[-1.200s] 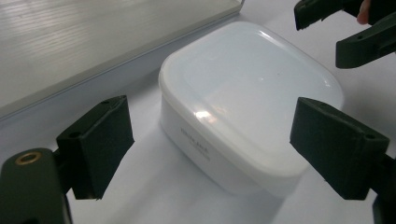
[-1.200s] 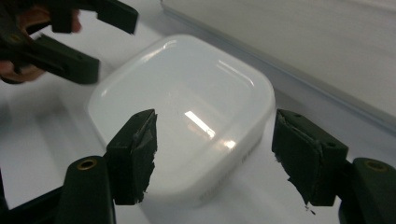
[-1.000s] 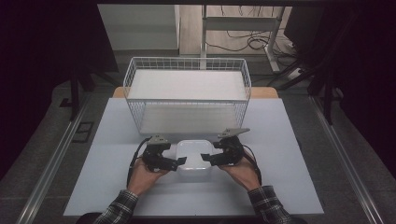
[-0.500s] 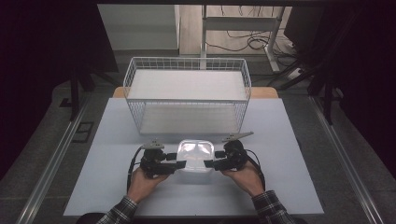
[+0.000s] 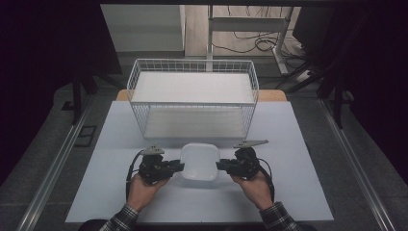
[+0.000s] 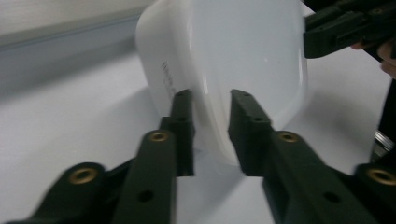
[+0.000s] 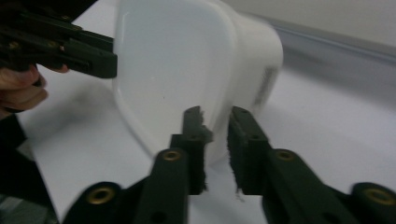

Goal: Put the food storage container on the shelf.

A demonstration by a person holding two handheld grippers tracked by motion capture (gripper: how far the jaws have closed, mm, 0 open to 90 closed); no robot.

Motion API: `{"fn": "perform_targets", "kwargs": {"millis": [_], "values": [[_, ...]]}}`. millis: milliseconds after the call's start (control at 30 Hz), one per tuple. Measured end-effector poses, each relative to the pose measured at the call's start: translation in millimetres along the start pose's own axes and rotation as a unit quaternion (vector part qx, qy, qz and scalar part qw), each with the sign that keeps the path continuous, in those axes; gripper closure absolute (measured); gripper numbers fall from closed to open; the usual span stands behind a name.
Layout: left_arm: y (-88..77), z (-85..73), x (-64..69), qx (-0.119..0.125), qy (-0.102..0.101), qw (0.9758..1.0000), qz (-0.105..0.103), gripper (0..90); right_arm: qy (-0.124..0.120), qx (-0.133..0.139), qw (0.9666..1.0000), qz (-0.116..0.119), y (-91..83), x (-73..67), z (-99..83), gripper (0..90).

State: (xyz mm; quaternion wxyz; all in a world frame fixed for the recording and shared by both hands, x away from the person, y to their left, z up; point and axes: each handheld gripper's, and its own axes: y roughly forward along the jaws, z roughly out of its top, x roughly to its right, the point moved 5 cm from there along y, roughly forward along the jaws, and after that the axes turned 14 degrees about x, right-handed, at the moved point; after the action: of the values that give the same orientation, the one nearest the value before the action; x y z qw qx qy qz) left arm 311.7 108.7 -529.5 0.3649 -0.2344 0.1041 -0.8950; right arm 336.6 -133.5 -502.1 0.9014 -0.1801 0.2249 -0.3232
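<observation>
A white plastic container (image 5: 199, 161) with rounded corners hangs between my two grippers over the near middle of the table, tipped off the mat. My left gripper (image 5: 179, 167) grips its left wall and my right gripper (image 5: 220, 166) its right wall. Both pairs of jaws have just been closing with the wall between them. In the left gripper view the left gripper (image 6: 210, 100) pinches the container (image 6: 243, 46), and the right gripper (image 6: 345, 28) shows at the far rim. In the right gripper view the right gripper (image 7: 216, 116) pinches the container (image 7: 177, 60), with the left gripper (image 7: 70, 51) opposite.
A white wire basket (image 5: 192, 62) with a white liner stands just behind the container. The pale mat (image 5: 298, 192) covers the table, with metal rails along both sides. The surroundings are dark, and cables lie on the floor at the back.
Both pairs of jaws have closed onto the container's opposite walls. The container has tipped up slightly from the mat, and both hands have shifted a little.
</observation>
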Motion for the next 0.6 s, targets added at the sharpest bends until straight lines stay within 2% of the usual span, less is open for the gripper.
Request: {"fn": "perform_targets", "kwargs": {"millis": [100,267,367,400,500,600], "values": [[0.0,-0.7,-1.8,0.003,-0.008,1.0,0.0,78.3,-0.013,0.01,0.9998,-0.011,2.3,-2.5,-0.6,78.4],[1.5,-0.7,0.8,0.014,0.008,0.9997,0.017,78.5,-0.021,0.023,0.9993,-0.017,2.8,-2.1,-1.6,78.5],[1.1,1.3,1.1,0.021,0.002,0.9996,0.016,78.5,-0.023,0.033,0.9991,-0.017,1.6,-2.3,0.9,78.5],[0.9,2.8,1.2,0.025,0.001,0.9996,0.015,78.5,-0.026,0.042,0.9987,-0.015,0.1,-2.7,5.1,78.6],[1.8,7.5,0.1,0.032,0.002,0.9993,0.017,78.4,-0.031,0.047,0.9983,-0.016,-0.7,-2.8,9.5,78.5],[5.0,14.8,-3.8,0.039,0.007,0.9988,0.028,78.2,-0.034,0.054,0.9978,-0.018,2.2,0.4,17.3,78.5]]}}
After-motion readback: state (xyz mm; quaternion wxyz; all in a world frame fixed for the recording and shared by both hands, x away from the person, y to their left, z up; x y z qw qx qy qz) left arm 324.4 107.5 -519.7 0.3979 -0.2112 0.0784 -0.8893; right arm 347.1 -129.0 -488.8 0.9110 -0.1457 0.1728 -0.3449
